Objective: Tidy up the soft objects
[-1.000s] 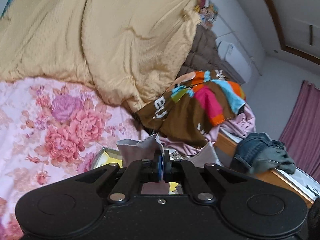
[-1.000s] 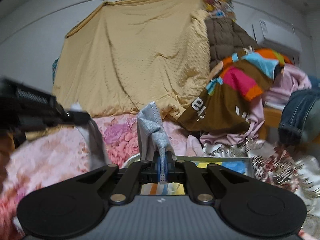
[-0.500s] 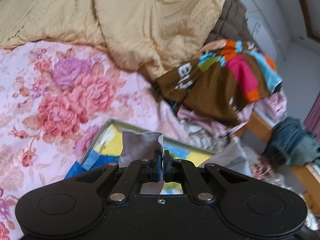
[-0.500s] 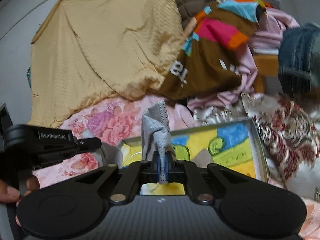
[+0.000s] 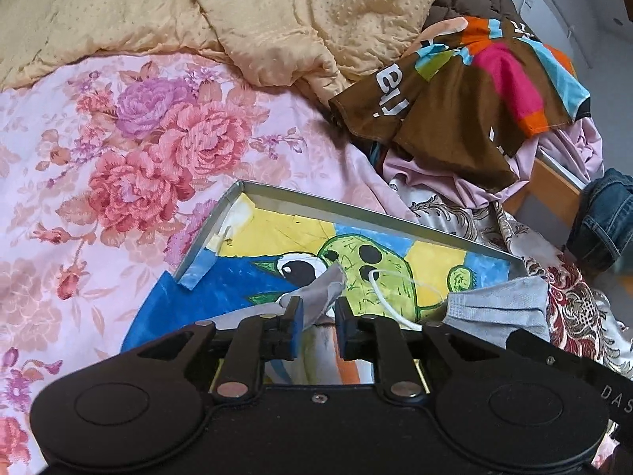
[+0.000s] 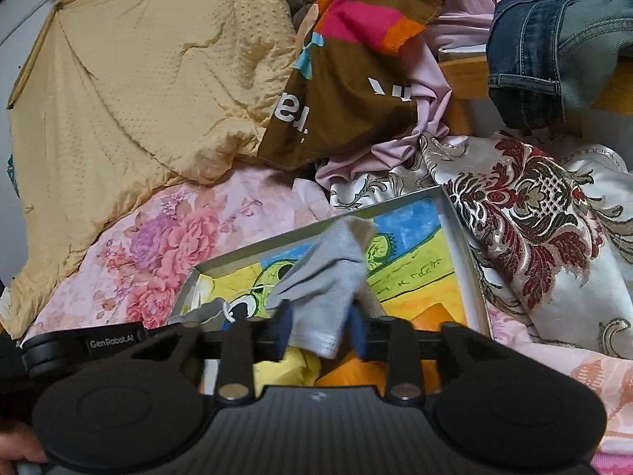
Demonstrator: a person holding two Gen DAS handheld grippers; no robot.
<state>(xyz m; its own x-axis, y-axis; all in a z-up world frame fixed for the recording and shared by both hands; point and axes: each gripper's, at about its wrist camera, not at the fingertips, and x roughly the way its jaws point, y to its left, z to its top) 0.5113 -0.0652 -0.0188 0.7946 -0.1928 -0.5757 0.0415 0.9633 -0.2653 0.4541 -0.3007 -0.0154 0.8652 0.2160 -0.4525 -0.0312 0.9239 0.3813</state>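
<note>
A shallow box lid (image 5: 356,213) with a painted cartoon inside lies on the floral bedsheet (image 5: 99,166); it also shows in the right wrist view (image 6: 459,237). A grey face mask (image 5: 320,293) with a white ear loop (image 5: 391,297) lies in the lid between the open fingers of my left gripper (image 5: 319,326). A second grey mask (image 6: 324,281) sits loosely between the open fingers of my right gripper (image 6: 319,336), over the lid; it also shows in the left wrist view (image 5: 498,304).
A tan quilt (image 5: 237,19) is heaped behind the lid. A brown multicoloured cloth (image 5: 467,91), pink clothes (image 6: 395,150), an ornate red-and-white fabric (image 6: 534,217) and blue jeans (image 6: 530,59) lie to the right, by the wooden bed edge (image 5: 554,182).
Both grippers came down over the lid and opened. Each mask, held pinched and upright before, now slumps loose between the fingers.
</note>
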